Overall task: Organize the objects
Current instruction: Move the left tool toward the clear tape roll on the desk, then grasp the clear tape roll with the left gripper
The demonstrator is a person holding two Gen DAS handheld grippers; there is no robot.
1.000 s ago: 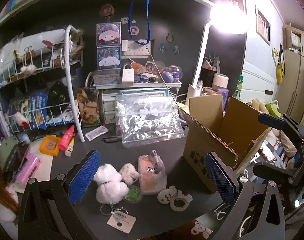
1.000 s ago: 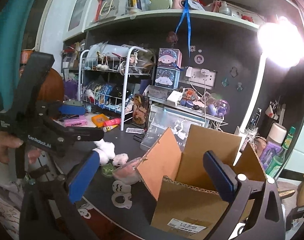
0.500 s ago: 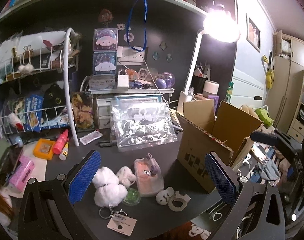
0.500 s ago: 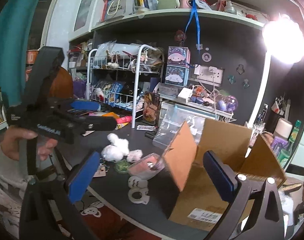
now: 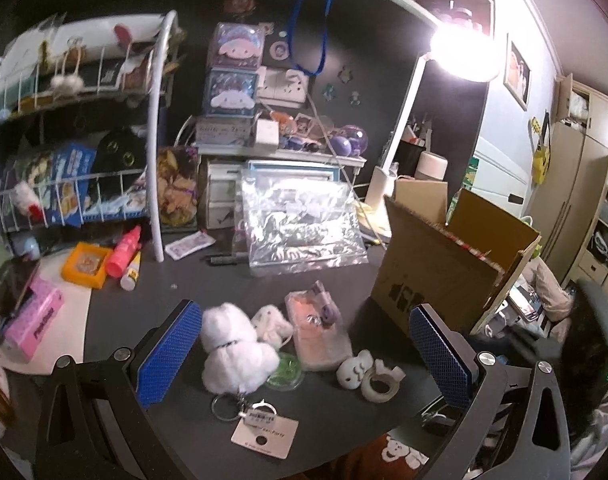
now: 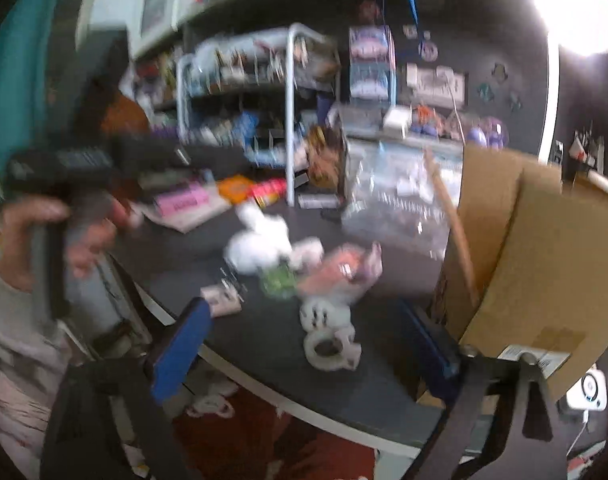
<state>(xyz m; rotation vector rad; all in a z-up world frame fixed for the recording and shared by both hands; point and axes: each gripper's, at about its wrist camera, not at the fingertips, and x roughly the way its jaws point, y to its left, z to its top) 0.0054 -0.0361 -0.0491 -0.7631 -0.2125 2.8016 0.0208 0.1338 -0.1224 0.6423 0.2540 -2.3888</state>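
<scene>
Cardboard box walls off the desk's right side.

On the dark desk a white plush keychain lies beside a smaller plush, a green disc, a pink clear pouch and 2 white rings. An open cardboard box stands to their right.

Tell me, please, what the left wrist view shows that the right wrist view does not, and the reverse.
Only the left wrist view: the open left gripper, wardrobes at far right, and a crisp keychain tag.
Only the right wrist view: the hand holding the left gripper, a teal curtain, and the right gripper, jaws closing on nothing.
Both: white plush, box, wire rack, lamp.
</scene>
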